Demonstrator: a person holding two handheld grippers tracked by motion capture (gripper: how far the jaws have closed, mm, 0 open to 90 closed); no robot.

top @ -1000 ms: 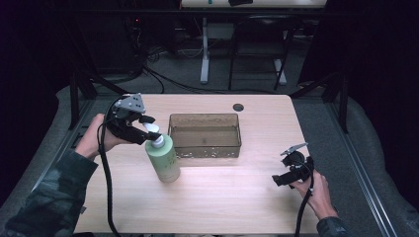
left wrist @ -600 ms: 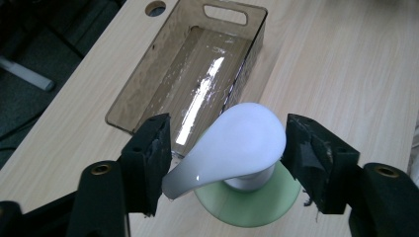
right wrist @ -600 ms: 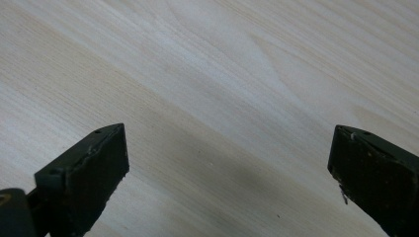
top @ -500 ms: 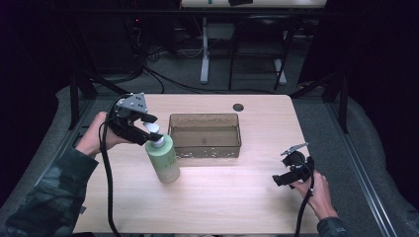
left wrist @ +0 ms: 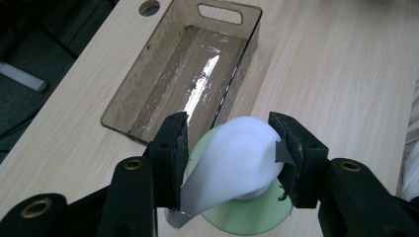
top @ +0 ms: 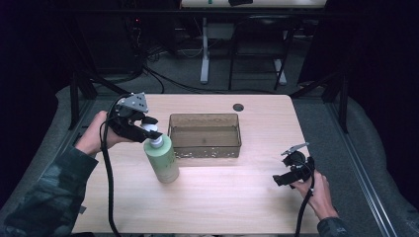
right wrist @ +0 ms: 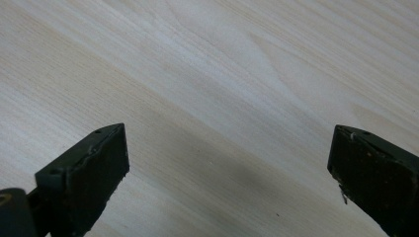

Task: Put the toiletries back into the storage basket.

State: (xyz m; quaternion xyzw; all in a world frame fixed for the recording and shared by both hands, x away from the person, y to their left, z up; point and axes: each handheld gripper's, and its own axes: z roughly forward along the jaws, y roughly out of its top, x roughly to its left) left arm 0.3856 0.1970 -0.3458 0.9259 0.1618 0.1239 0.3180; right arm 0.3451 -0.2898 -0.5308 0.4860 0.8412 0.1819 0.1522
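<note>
A pale green pump bottle [top: 163,162] stands upright on the wooden table [top: 222,207], just left of an empty smoky-brown plastic box [top: 205,117]. My left gripper [top: 150,129] reaches in from the left at the bottle's top. Its jaws have just been closing, and in the left gripper view both pads [left wrist: 178,148] press on the white pump head [left wrist: 237,158], with the green shoulder [left wrist: 237,219] below. My right gripper [top: 286,169] rests low at the table's right front. Its jaws stand wide open [right wrist: 227,158] over bare wood with nothing between them.
The box [left wrist: 148,140] has a handle slot at its far end and lies lengthwise beyond the bottle. A round cable hole [top: 238,107] sits near the table's back edge. Cables trail from both grippers toward the front. Dark floor and table legs lie beyond.
The left gripper's jaws look slightly closer together around the pump head. Both hands and the bottle stay where they were.
</note>
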